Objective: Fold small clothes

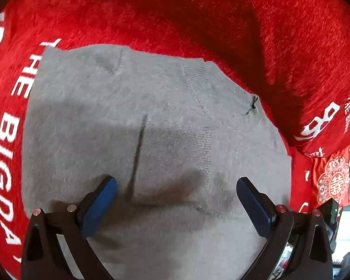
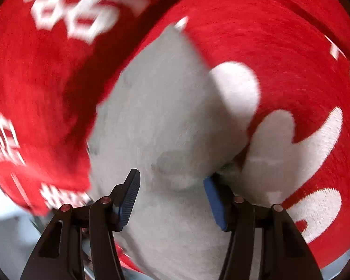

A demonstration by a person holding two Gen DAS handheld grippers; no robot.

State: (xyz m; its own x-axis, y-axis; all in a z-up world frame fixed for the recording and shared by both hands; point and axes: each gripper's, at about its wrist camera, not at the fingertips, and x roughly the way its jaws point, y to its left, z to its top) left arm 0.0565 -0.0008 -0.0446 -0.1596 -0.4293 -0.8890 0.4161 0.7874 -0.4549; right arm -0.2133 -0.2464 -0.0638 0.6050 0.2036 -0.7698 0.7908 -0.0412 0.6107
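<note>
Left wrist view: a grey knit garment [image 1: 133, 121] lies spread on a red cloth [image 1: 175, 11] printed with white lettering.
Garment: folded over itself, with a ribbed band [image 1: 196, 81] toward its upper right and a dark crease down its middle.
Left gripper [image 1: 176, 184]: jaws stand wide apart just above the grey knit, nothing between the blue pads [image 1: 100, 205].
Right wrist view: blurred; the same grey garment [image 2: 165, 116] runs up the middle, the red cloth [image 2: 280, 35] on both sides.
Right gripper [image 2: 171, 182]: jaws partly apart over the grey fabric, pads not pressing on it.
Table edge: the red cloth hangs down at the right of the left wrist view.
</note>
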